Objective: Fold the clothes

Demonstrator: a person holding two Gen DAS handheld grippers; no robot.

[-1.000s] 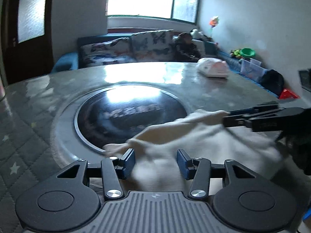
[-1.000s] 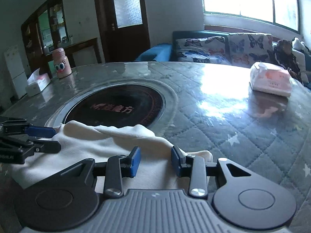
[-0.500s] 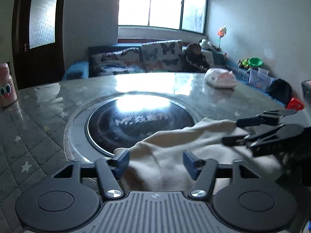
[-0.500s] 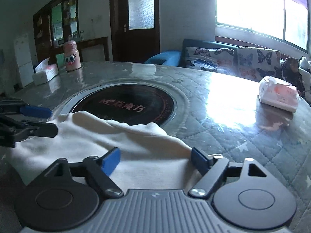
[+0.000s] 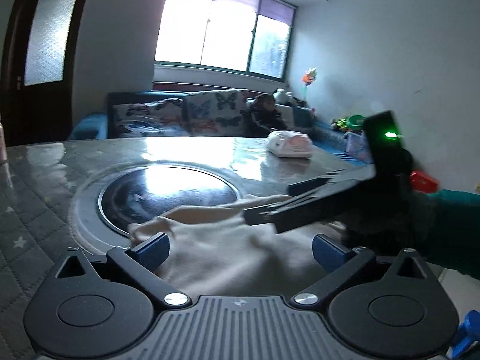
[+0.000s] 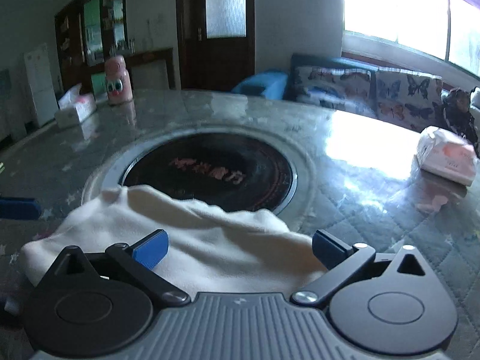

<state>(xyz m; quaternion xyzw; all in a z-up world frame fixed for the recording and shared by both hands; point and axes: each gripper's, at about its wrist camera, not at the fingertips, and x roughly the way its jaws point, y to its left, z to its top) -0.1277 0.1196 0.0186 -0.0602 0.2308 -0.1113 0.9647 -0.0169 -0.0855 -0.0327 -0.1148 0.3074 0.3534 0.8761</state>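
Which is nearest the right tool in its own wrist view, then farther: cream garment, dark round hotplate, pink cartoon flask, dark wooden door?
1. Cream garment, directly under the open right tool.
2. Dark round hotplate, table centre.
3. Pink cartoon flask, far left table edge.
4. Dark wooden door, back wall.

Each gripper is black plastic with a ribbed grey deck, two round side discs and silver screws at the linkage pivots. The left gripper (image 5: 241, 250) and right gripper (image 6: 240, 249) carry blue finger pads (image 6: 151, 252). At 3 o'clock, a green LED (image 5: 390, 134) glows above a teal sleeve (image 5: 456, 228).
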